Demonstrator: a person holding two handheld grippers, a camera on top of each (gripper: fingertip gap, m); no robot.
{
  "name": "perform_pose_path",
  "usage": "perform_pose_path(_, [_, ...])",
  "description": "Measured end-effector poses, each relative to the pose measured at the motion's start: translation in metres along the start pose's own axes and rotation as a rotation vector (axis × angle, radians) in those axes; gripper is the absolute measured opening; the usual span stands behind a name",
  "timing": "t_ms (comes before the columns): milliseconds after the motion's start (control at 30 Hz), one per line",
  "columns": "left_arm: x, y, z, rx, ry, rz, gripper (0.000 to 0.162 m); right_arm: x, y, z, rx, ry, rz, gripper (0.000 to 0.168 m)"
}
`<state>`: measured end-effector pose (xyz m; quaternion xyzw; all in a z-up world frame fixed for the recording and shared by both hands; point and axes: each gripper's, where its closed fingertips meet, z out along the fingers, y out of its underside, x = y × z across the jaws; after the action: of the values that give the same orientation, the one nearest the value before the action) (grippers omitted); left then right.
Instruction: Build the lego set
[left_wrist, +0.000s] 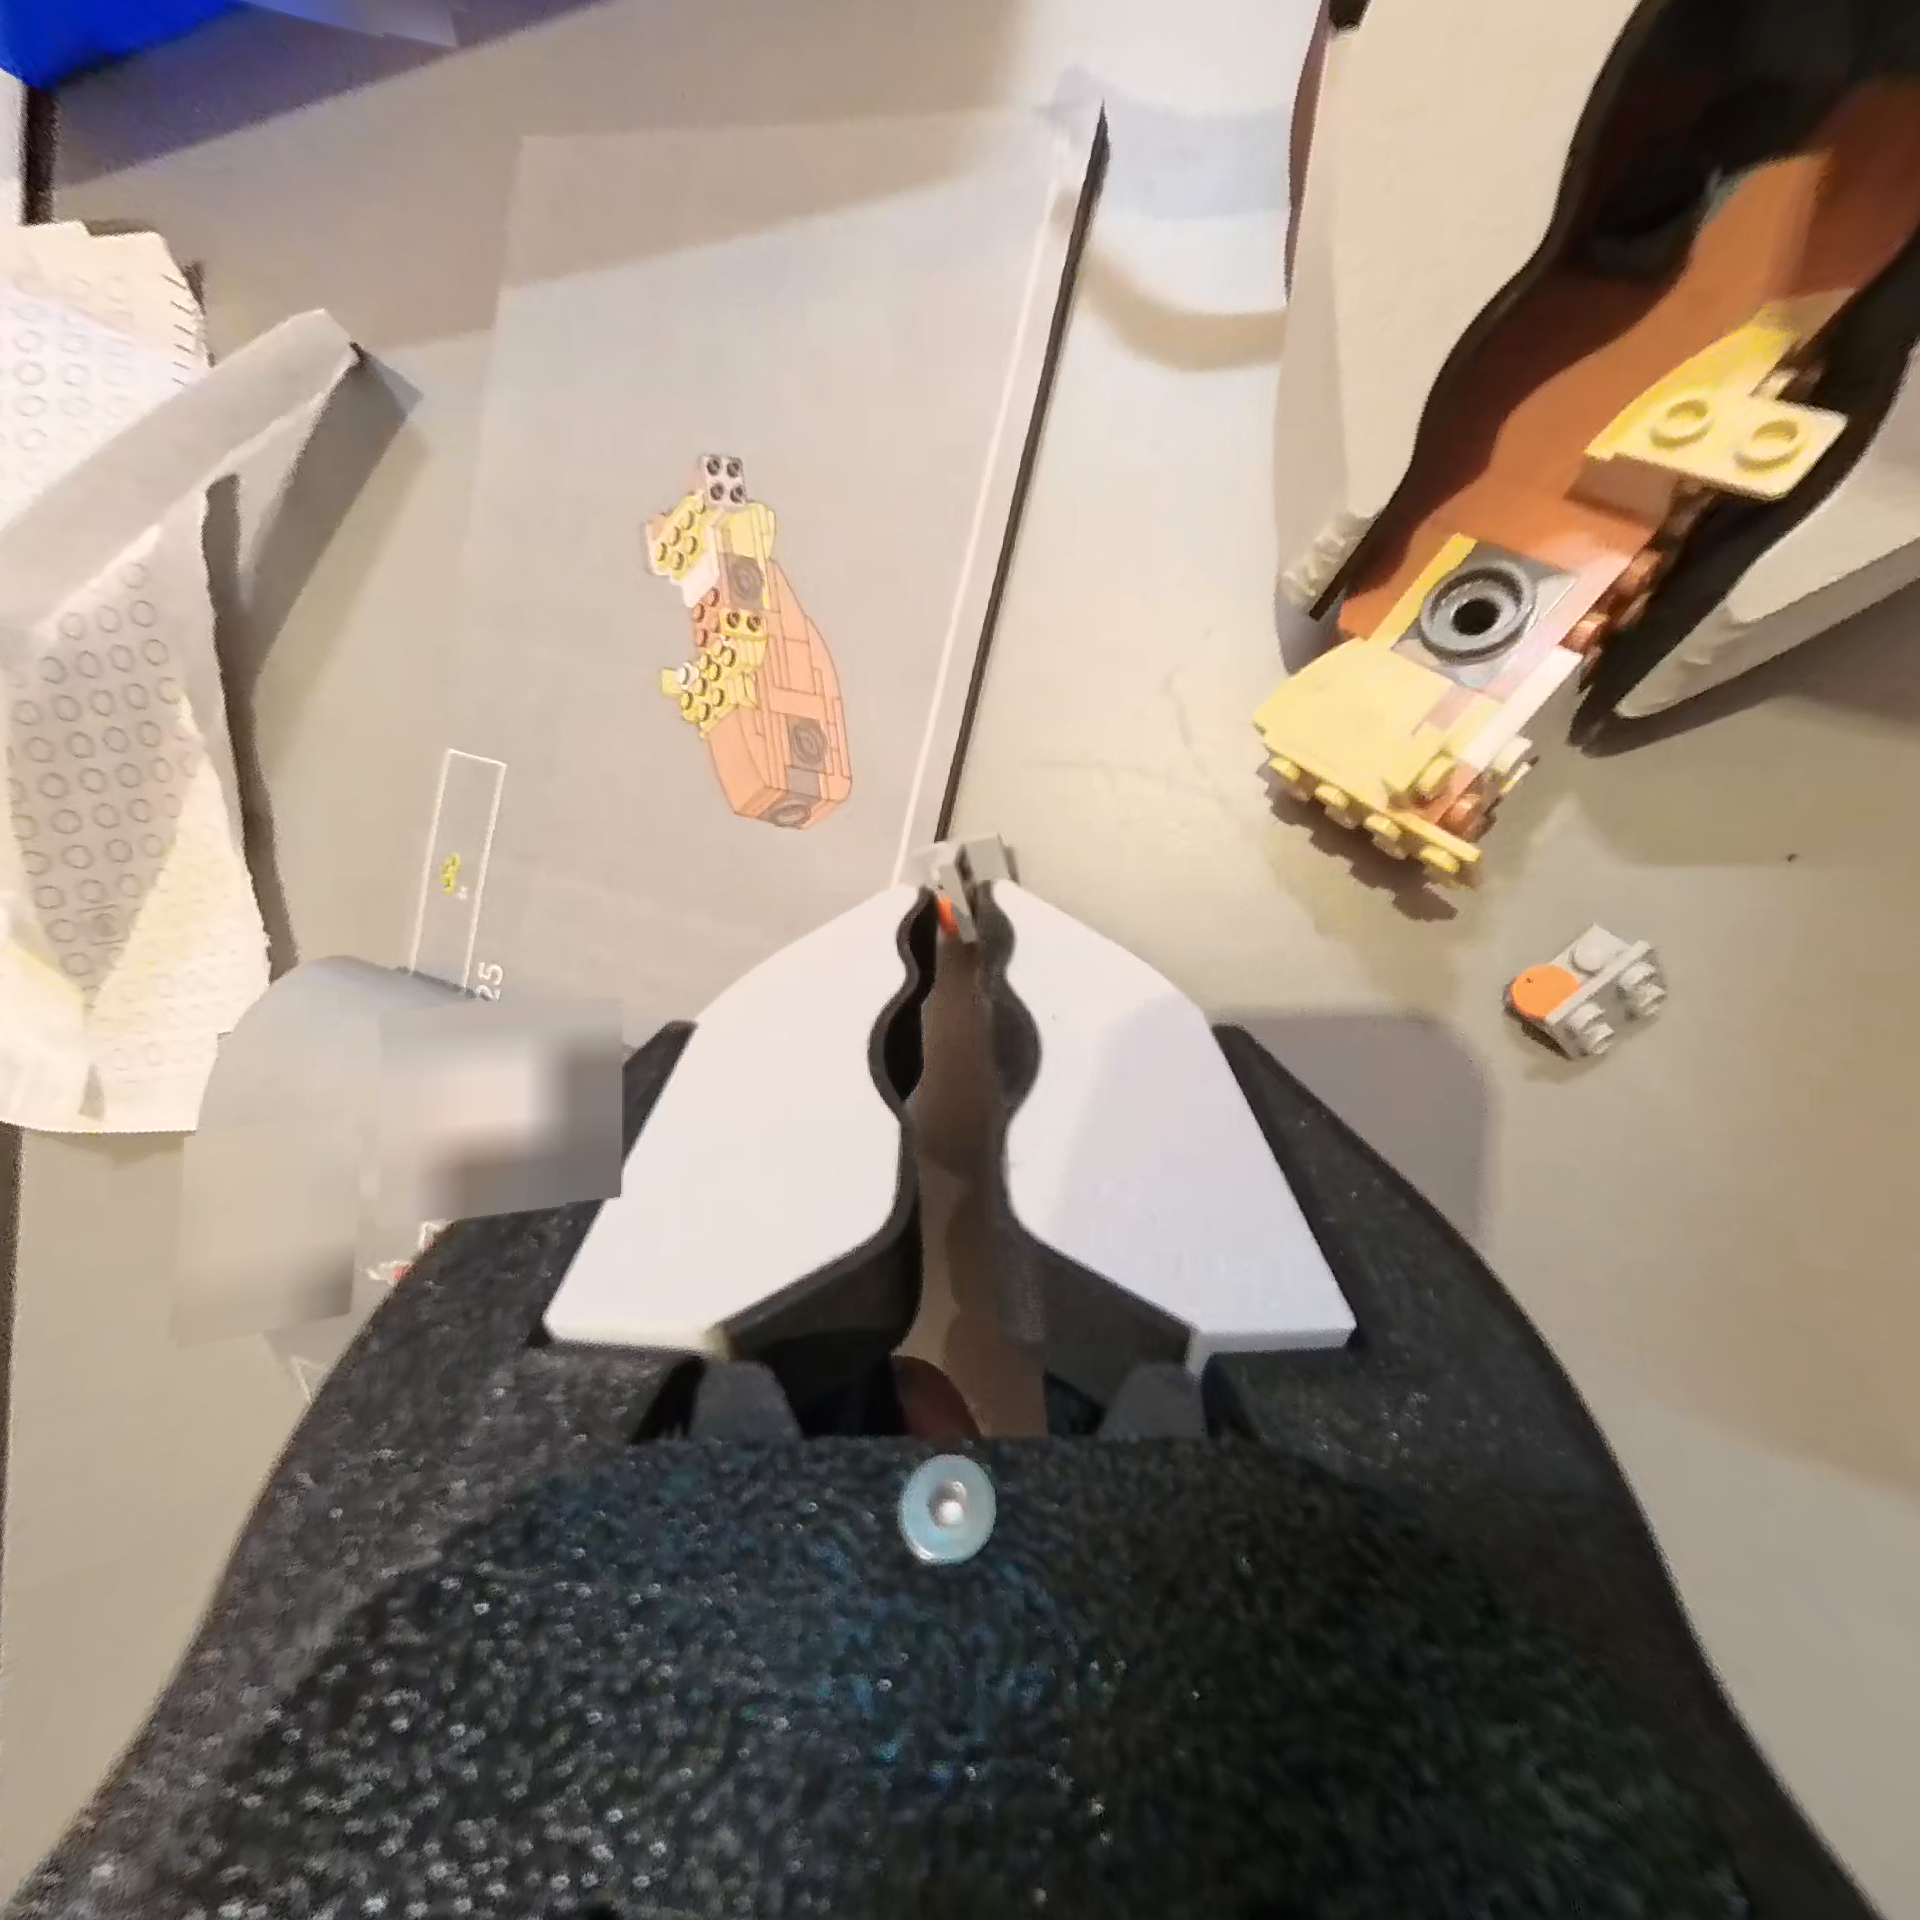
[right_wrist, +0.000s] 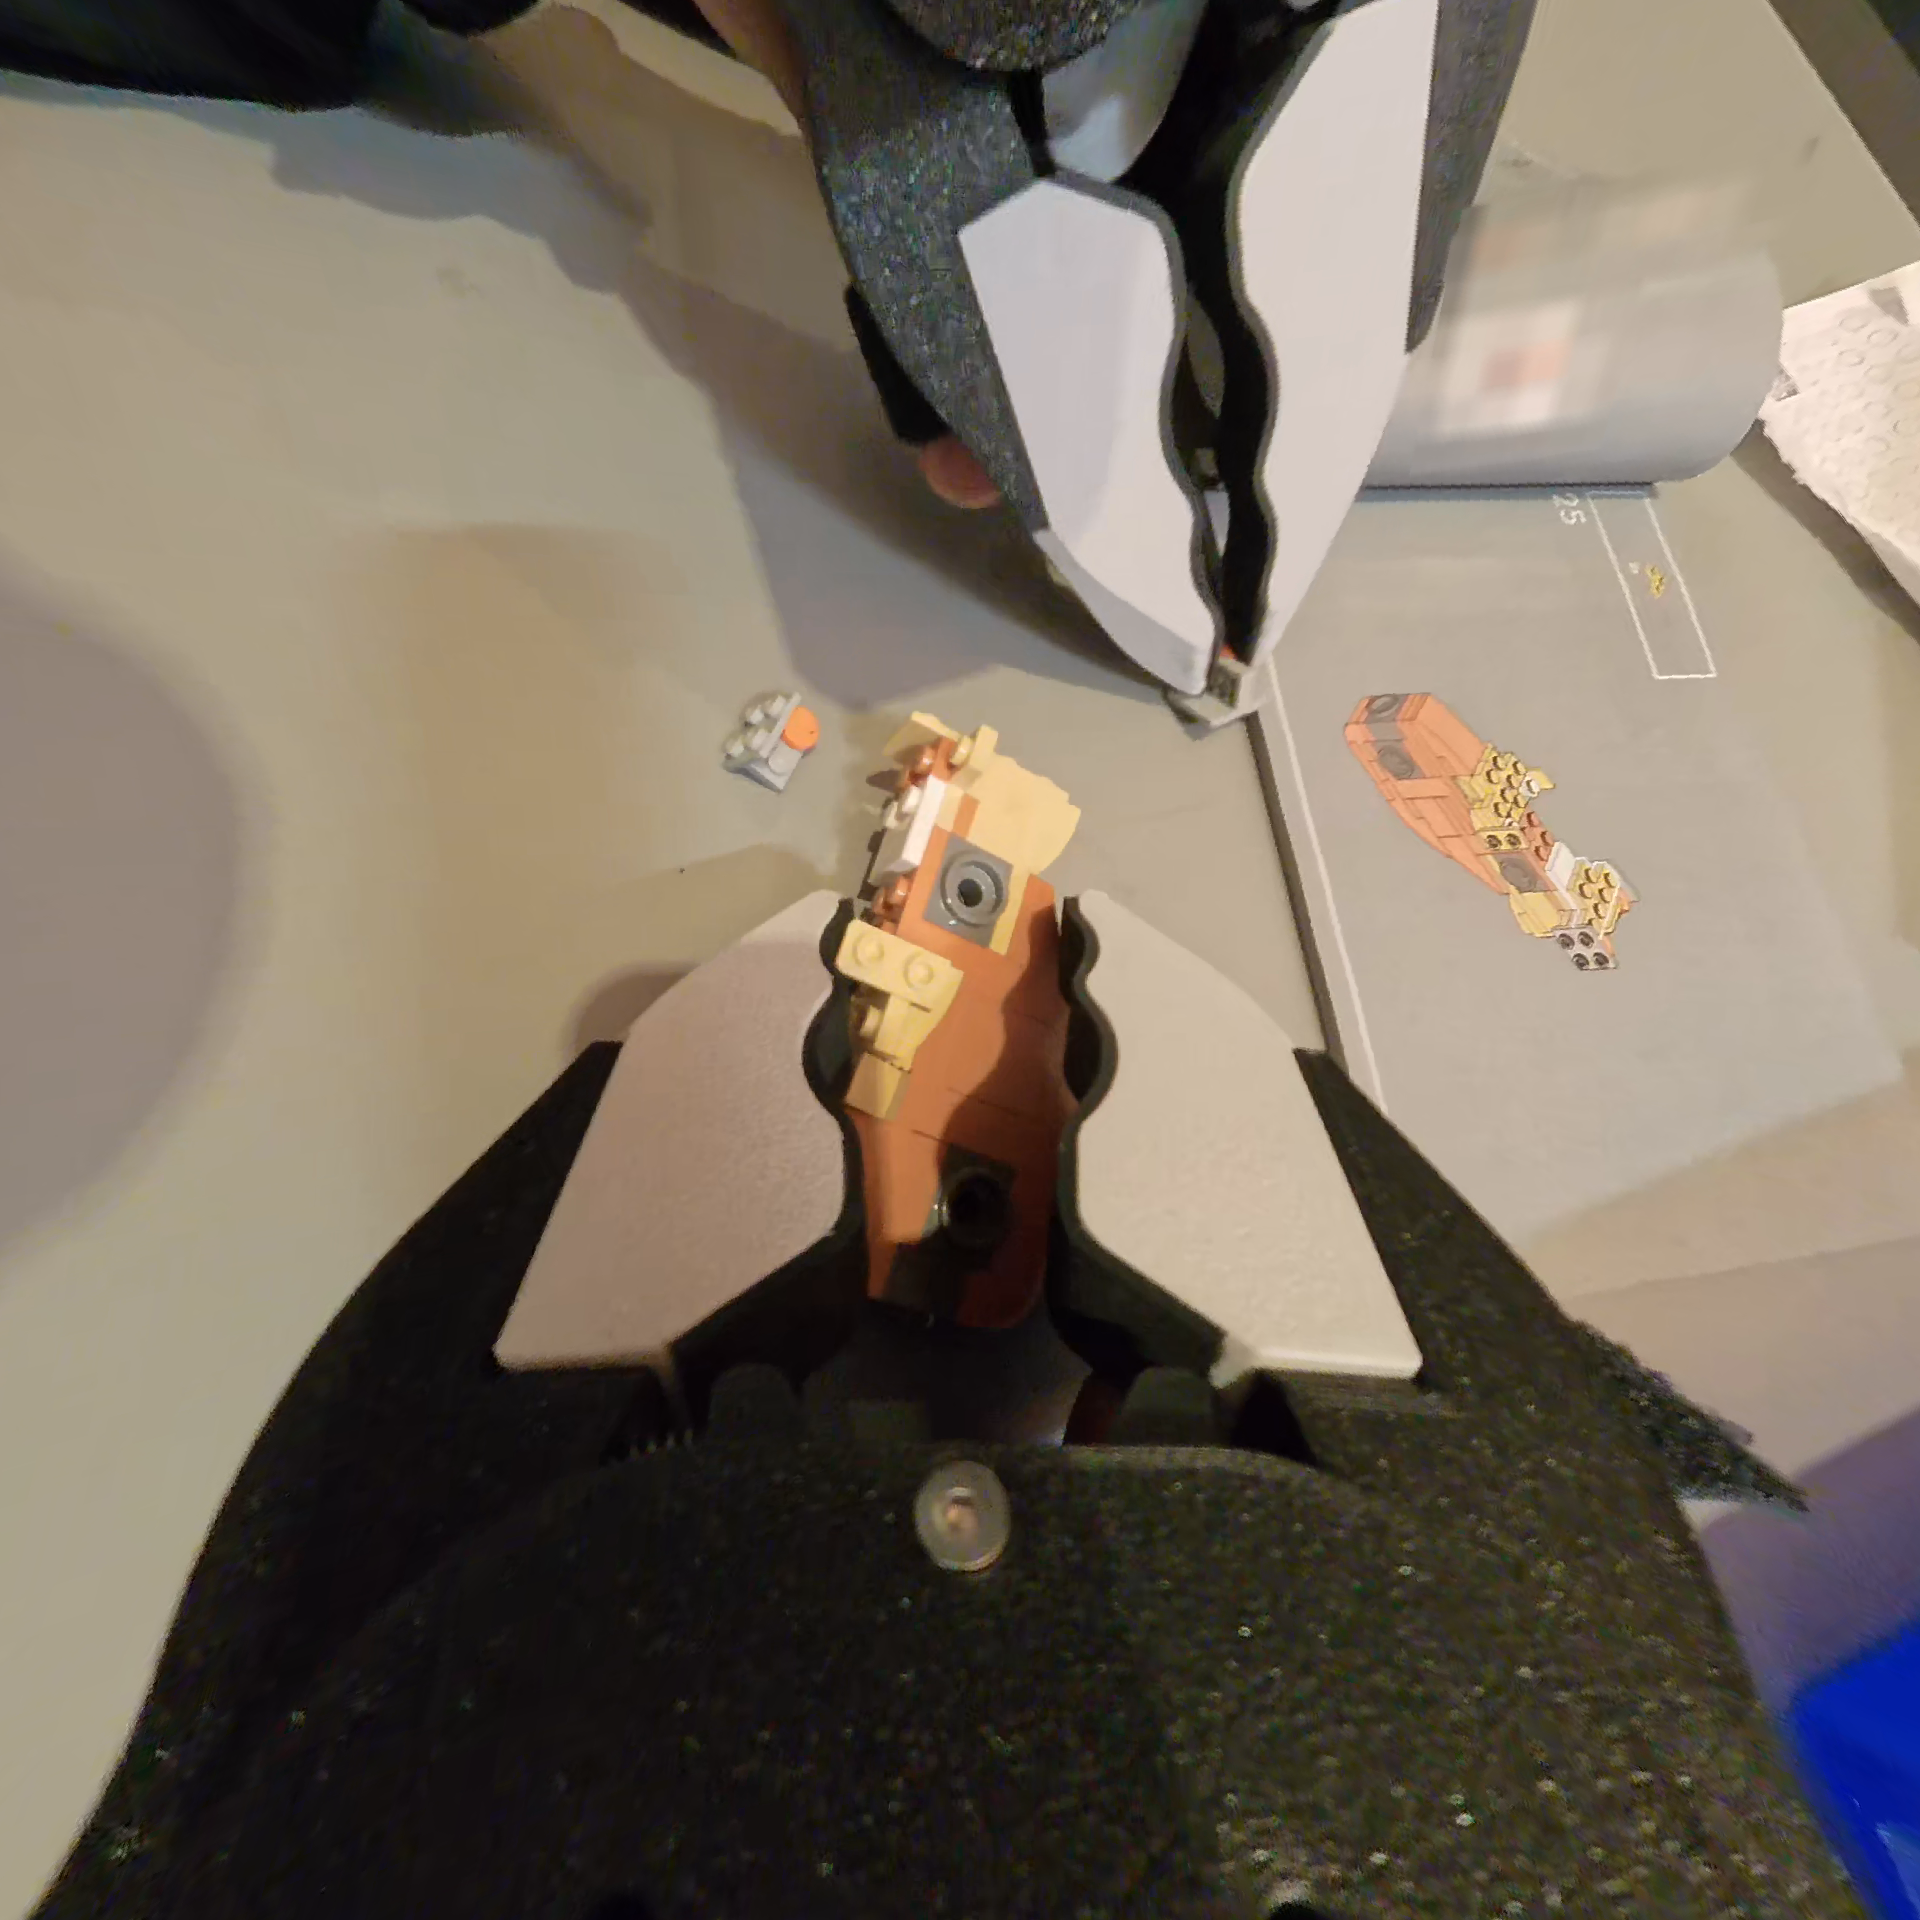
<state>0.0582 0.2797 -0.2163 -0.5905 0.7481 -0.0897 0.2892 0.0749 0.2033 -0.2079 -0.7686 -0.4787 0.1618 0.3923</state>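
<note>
Left gripper (left_wrist: 961, 883) fingers clamp grey piece (left_wrist: 966, 868) | right gripper (right_wrist: 956, 914) fingers clamp brown model (right_wrist: 977, 1049) | blue patch only right-view corner (right_wrist: 1849, 1766)

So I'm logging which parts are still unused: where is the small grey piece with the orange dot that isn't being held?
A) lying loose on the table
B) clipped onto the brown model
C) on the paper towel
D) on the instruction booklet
A: the small grey piece lies alone on the bare table, apart from the brown model held in the right gripper and off the instruction booklet.
</note>
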Motion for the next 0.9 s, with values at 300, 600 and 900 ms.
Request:
perform_pose_path(300, [0.0, -0.031, -0.011, 0.165, -0.134, 0.287, 0.006, 0.003, -0.016, -0.016, 0.126, -0.109, 0.235, 0.043])
perform_pose_path(600, [0.014, -0.077, -0.04, 0.405, -0.367, 0.626, 0.006, 0.038, -0.031, -0.04, 0.322, -0.098, 0.507, 0.017])
perform_pose_path(900, [0.02, -0.083, -0.044, 0.422, -0.403, 0.689, 0.006, 0.031, -0.035, -0.035, 0.331, -0.099, 0.45, 0.007])
